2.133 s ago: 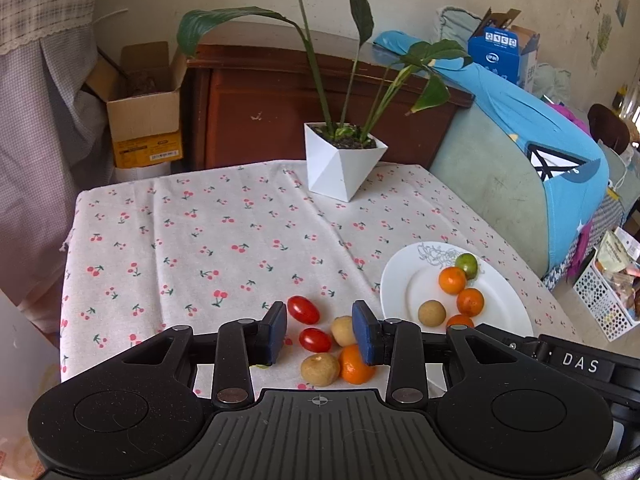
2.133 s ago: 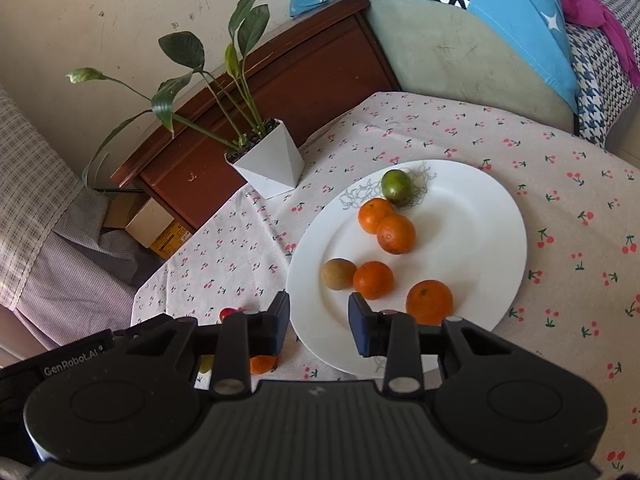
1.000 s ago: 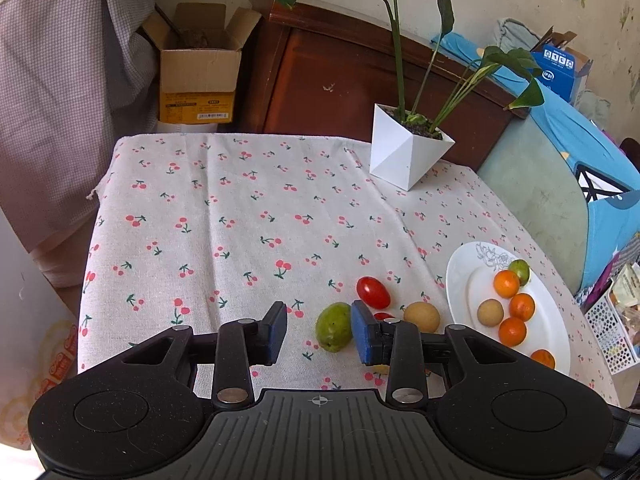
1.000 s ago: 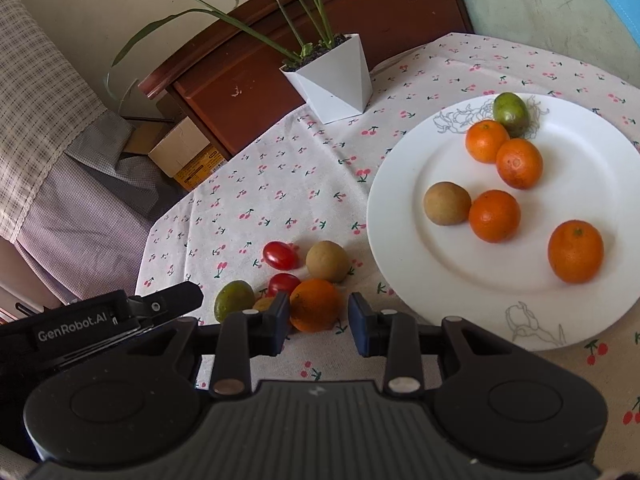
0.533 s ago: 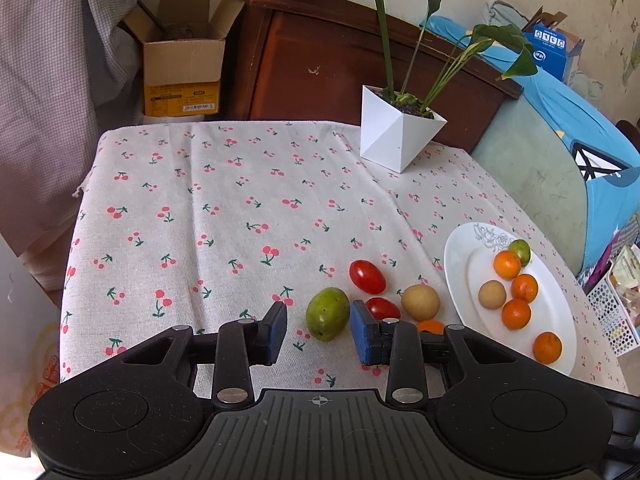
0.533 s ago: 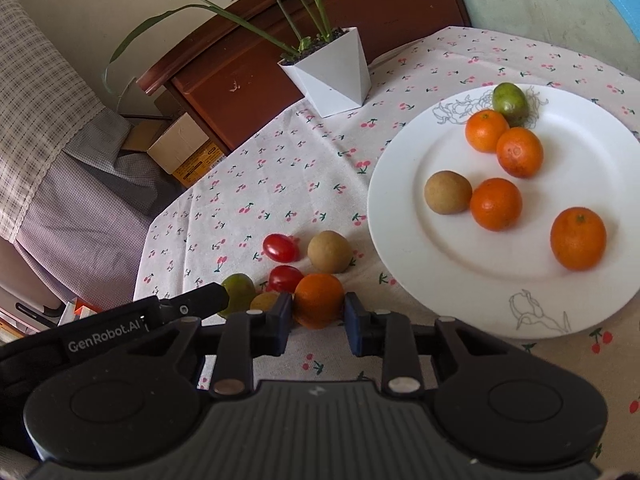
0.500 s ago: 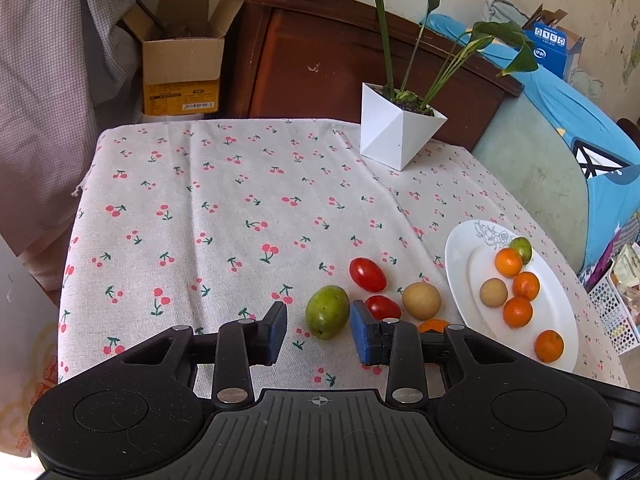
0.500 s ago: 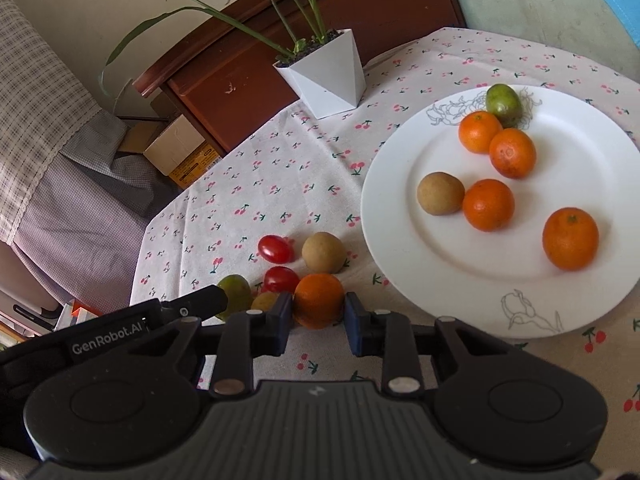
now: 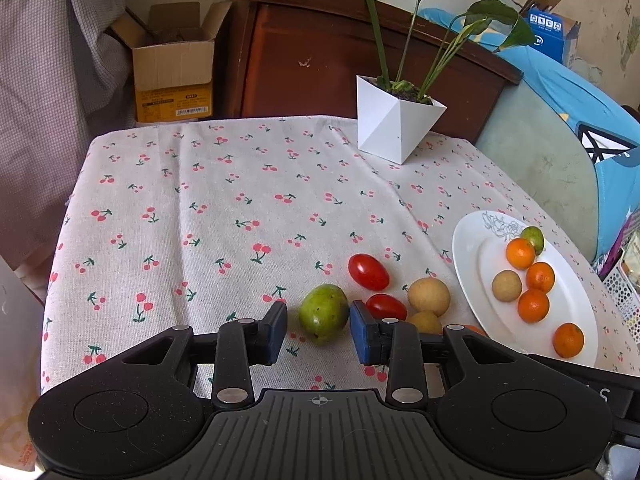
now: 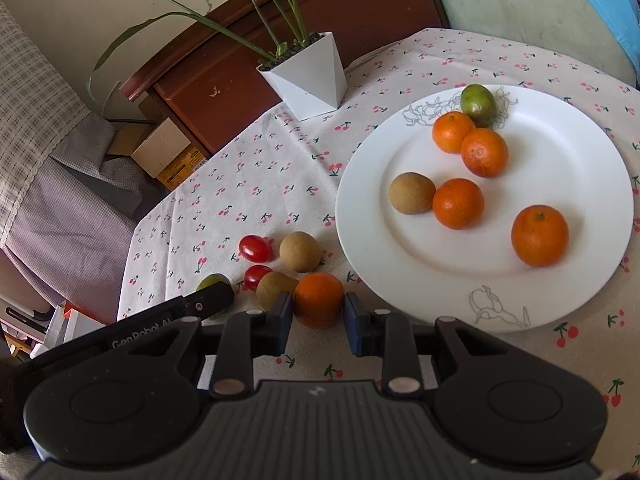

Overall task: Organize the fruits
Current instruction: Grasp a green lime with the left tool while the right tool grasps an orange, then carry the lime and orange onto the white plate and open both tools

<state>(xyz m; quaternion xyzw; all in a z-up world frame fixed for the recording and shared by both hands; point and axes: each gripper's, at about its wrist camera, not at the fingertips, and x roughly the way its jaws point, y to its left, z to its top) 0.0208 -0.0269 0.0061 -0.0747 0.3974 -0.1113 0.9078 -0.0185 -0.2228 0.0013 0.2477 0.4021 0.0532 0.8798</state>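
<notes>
My right gripper (image 10: 317,316) is shut on an orange (image 10: 319,299) that rests on the cherry-print cloth, just left of the white plate (image 10: 592,264). The plate holds several oranges, a brown fruit (image 10: 411,193) and a green fruit (image 10: 478,104). My left gripper (image 9: 319,330) is open, its jaws on either side of a green fruit (image 9: 323,313) on the cloth without touching it. Two red tomatoes (image 9: 368,271) (image 9: 385,307) and two brown fruits (image 9: 429,296) (image 10: 274,289) lie beside it. The plate also shows in the left wrist view (image 9: 468,248).
A white geometric plant pot (image 9: 394,129) stands at the far side of the table. A wooden cabinet (image 9: 312,60) and a cardboard box (image 9: 173,76) are behind the table. A sofa with a blue cover (image 9: 560,148) is at the right. The table edge drops off at the left.
My right gripper has closed on the orange on the cloth. My left gripper has moved in around the green fruit, with its jaws still open.
</notes>
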